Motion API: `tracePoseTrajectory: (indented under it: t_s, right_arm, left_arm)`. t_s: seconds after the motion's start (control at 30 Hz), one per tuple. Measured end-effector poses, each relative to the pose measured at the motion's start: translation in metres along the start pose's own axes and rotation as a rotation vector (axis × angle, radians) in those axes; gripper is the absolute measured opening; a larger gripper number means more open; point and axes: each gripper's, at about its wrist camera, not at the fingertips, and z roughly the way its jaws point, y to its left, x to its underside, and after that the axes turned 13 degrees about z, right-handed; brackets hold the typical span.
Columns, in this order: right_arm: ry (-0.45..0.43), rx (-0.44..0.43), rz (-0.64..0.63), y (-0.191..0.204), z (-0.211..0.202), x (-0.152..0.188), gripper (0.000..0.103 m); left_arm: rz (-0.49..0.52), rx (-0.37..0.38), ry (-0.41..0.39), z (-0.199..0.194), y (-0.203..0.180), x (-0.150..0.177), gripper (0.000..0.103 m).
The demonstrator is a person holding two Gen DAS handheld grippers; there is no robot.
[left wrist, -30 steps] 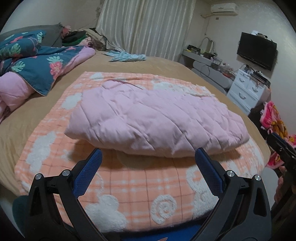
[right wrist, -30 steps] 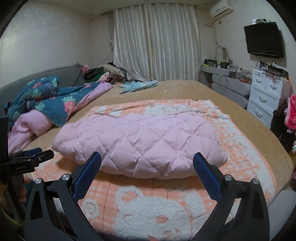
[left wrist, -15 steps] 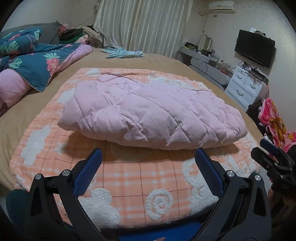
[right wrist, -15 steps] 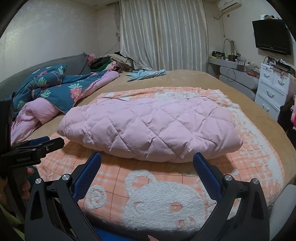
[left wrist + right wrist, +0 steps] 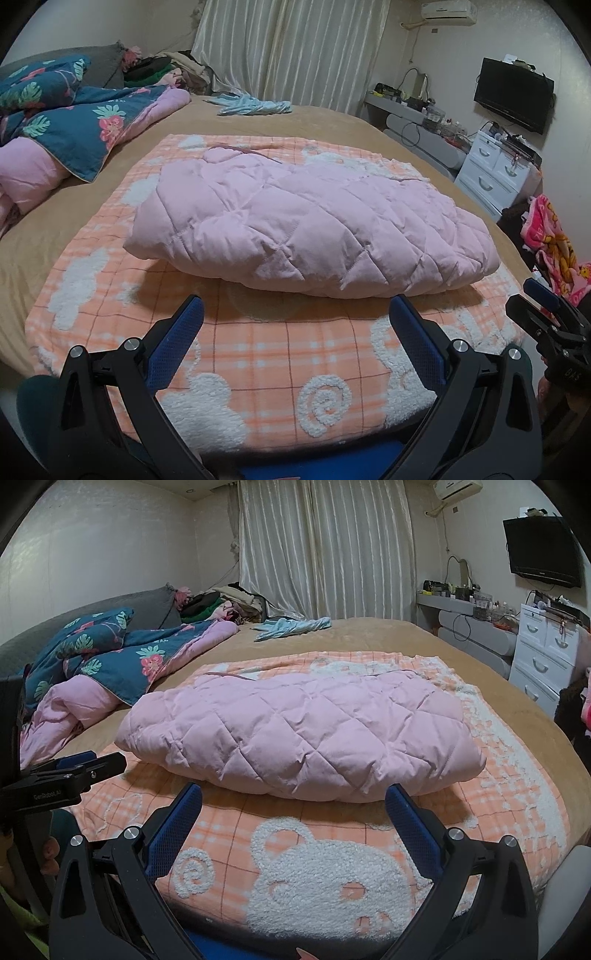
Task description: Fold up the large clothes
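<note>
A pink quilted padded jacket (image 5: 314, 229) lies folded into a long bundle across an orange checked blanket (image 5: 258, 369) on the bed; it also shows in the right wrist view (image 5: 303, 731). My left gripper (image 5: 295, 314) is open and empty, just short of the bundle's near edge. My right gripper (image 5: 293, 799) is open and empty, also just short of the near edge. The right gripper shows at the right edge of the left wrist view (image 5: 546, 325). The left gripper shows at the left edge of the right wrist view (image 5: 66, 775).
A blue floral duvet with pink lining (image 5: 110, 664) is heaped at the bed's left. A light blue garment (image 5: 291, 626) lies at the far end. White drawers (image 5: 546, 657) and a wall TV (image 5: 543, 550) stand at the right. Bright pink cloth (image 5: 554, 243) hangs beside the bed.
Both grippers have moved lower and closer to the bundle's near edge. The jacket has not moved. Both stay open.
</note>
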Motion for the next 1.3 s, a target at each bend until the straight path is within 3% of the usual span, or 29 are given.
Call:
tracePoseTrajectory:
  t_s: [1.3]
  right_arm:
    - [0.000, 0.000, -0.005, 0.0024, -0.0013, -0.0007, 0.099]
  left_arm:
    - [0.004, -0.005, -0.009, -0.0056, -0.0001, -0.0028, 0.094]
